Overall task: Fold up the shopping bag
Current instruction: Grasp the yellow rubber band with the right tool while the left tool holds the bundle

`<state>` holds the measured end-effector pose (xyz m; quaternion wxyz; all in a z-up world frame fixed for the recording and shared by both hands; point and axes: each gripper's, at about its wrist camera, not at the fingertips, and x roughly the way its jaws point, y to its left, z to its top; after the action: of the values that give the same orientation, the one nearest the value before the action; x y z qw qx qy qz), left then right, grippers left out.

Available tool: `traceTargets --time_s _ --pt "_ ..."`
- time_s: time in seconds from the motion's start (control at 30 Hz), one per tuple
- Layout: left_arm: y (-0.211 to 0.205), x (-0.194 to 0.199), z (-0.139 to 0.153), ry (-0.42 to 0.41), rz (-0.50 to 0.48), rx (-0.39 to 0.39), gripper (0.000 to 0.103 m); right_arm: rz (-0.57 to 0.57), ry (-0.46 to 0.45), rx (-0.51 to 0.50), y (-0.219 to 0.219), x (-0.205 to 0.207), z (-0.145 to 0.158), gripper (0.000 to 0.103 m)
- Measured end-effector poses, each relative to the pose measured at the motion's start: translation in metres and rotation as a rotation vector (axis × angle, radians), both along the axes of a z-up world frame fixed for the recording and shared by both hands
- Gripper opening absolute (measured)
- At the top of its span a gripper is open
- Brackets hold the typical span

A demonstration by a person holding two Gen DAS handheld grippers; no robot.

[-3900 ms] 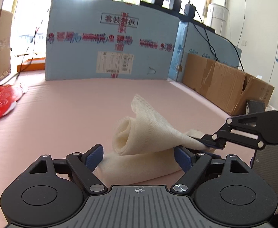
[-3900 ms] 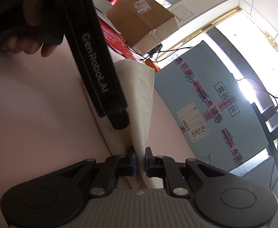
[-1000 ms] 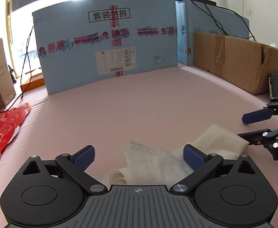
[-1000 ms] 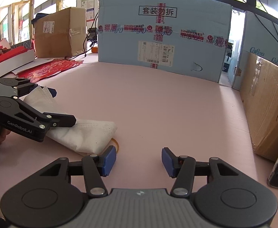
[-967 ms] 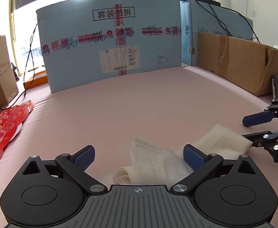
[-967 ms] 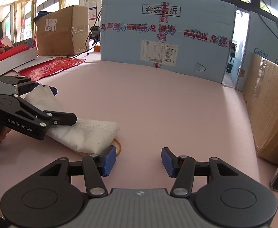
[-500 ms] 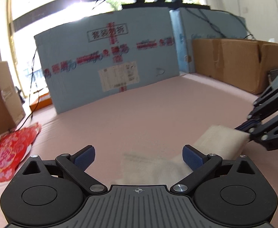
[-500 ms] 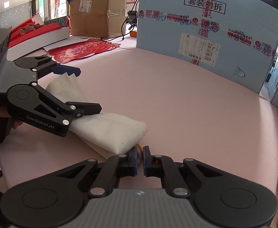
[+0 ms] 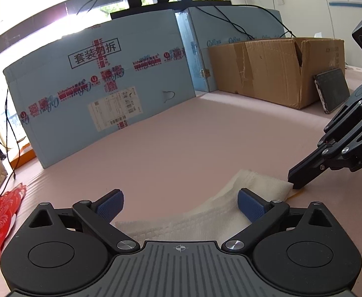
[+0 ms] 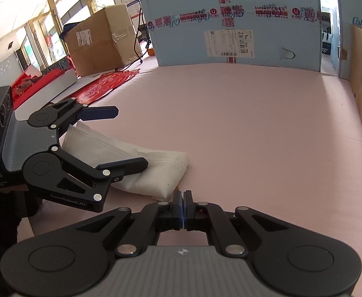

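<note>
With the white shopping bag (image 10: 156, 170) lying part-folded on the pink mat (image 10: 255, 128), left gripper (image 9: 179, 204) spread wide over it, right gripper (image 10: 182, 199) pinched closed at its corner: hold that corner flat before creasing.

— Lighting?
— Bright daylight, blown out white at upper left of the left wrist view behind the blue box (image 9: 99, 94); soft, faint shadows on the pink table (image 10: 242, 128).
— Sharpness?
— Crisp mid-frame, no motion blur; strong fisheye bending and dark corners at the edges.
</note>
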<state>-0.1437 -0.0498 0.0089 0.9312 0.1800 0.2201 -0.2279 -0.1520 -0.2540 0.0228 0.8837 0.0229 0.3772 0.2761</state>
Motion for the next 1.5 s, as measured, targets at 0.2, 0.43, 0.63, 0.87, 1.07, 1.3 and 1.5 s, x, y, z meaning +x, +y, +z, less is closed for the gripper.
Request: traceTargets --time_s 0.2,0.43,0.63,0.87,1.07,1.3,1.5 --pt "0.003 -0.001 -0.002 0.007 0.012 -0.016 0.1 -0.001 -0.078 -0.164 0.018 -0.005 0.001 0.019" --pt "0.017 0.016 -0.007 0.083 0.112 -0.069 0.101 0.0 -0.066 -0.17 0.023 0.001 0.003 0.037" --pt "0.024 0.026 -0.011 0.123 0.184 -0.08 0.101 0.008 -0.05 -0.12 0.014 0.005 0.01 0.038" --pt "0.022 0.022 -0.009 0.1 0.183 -0.066 0.101 0.087 -0.086 -0.246 0.043 0.005 -0.002 0.035" --pt "0.022 -0.006 0.005 -0.038 -0.001 -0.126 0.1 0.123 -0.125 -0.275 0.056 0.0 -0.002 0.007" --pt "0.02 0.009 0.002 0.051 0.039 -0.111 0.1 0.063 -0.055 -0.136 0.039 -0.002 0.003 0.001" --pt "0.024 0.017 0.001 0.092 0.06 -0.131 0.1 -0.031 0.0 -0.07 0.007 -0.011 0.004 0.001"
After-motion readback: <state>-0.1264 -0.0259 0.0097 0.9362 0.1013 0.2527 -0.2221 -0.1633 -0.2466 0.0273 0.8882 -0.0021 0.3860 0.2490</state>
